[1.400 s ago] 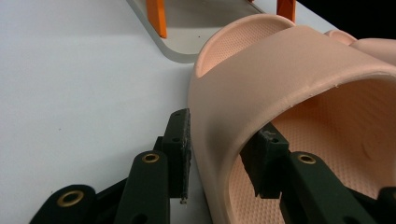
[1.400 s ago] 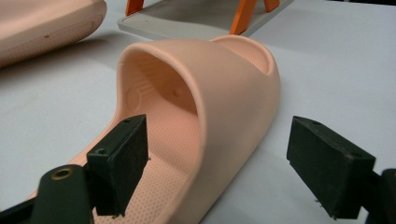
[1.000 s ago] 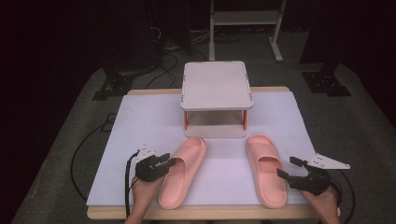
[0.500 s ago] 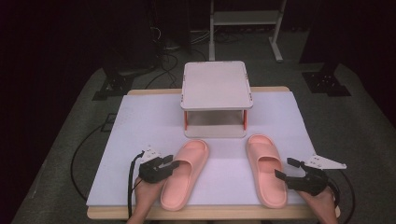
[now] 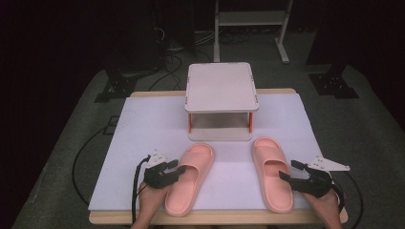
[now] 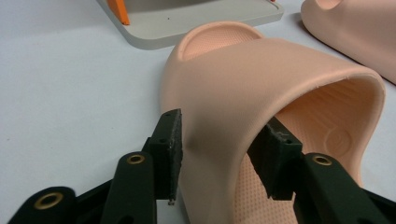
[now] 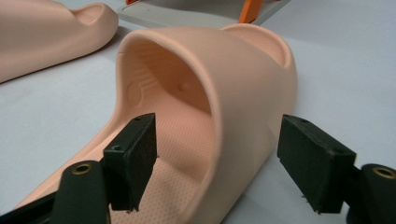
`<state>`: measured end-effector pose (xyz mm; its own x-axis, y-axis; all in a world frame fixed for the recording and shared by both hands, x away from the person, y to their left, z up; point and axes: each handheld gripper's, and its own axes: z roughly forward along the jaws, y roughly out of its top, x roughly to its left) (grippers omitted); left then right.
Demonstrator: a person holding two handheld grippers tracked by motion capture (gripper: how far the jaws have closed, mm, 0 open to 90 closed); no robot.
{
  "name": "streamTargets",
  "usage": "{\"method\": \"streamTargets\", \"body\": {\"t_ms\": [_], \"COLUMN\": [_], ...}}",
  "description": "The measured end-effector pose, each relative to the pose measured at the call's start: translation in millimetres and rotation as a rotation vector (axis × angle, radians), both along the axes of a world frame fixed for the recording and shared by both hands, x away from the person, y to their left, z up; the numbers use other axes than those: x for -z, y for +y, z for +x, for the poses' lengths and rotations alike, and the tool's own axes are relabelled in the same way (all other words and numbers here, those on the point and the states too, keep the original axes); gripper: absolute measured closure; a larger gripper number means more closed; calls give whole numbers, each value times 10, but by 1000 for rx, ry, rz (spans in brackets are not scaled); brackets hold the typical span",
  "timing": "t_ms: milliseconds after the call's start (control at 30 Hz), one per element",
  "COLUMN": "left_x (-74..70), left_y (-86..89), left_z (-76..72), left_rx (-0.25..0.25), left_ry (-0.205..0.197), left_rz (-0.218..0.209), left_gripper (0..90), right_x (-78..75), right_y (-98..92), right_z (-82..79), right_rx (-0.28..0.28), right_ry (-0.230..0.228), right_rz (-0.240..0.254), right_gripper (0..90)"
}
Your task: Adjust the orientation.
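Observation:
Two peach slide slippers lie toes-away on the white mat. My left gripper (image 5: 177, 171) (image 6: 222, 135) straddles the left wall of the left slipper's (image 5: 198, 160) (image 6: 261, 70) strap, one pad outside and one inside. Its jaws have just been opening, and the pads stand close against the wall without squeezing it. My right gripper (image 5: 288, 170) (image 7: 219, 140) straddles the right wall of the right slipper's (image 5: 270, 167) (image 7: 243, 70) strap. Its jaws have just been closing, with a clear gap still beside the outer pad.
A small grey two-level rack (image 5: 220, 88) with orange posts stands on the white mat (image 5: 153, 124) just beyond the slippers' toes. The table's wooden front edge (image 5: 215, 218) runs close behind the heels. Cables trail off both grippers.
My left gripper has edged slightly right, onto the left slipper's strap. The right hand and both slippers have stayed where they were.

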<state>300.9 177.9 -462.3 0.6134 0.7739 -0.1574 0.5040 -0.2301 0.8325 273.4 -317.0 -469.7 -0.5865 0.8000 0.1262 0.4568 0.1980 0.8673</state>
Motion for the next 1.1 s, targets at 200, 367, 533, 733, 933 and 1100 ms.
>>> {"method": "streamTargets", "body": {"t_ms": [200,367,533,733,933,1100], "left_x": [11,21,21,22,12,7], "left_y": [-9,-14,-15,-6,-13,0], "left_z": [9,29,23,28,18,17], "left_rx": [5,1,-6,-11,-18,-21], "left_ry": [7,17,13,13,6,-5], "left_rz": [10,15,21,27,41,56], "left_gripper": [540,542,570,607,635,690], "right_x": [21,32,25,13,-4,-20], "right_y": [17,69,107,141,184,183], "right_z": [45,60,78,94,94,92], "right_rx": [27,58,67,114,166,198], "right_ry": [3,-8,-20,-31,-39,-33], "right_rz": [4,-30,-31,-68,-117,-127], "right_gripper": [389,452,487,602,680,717]}}
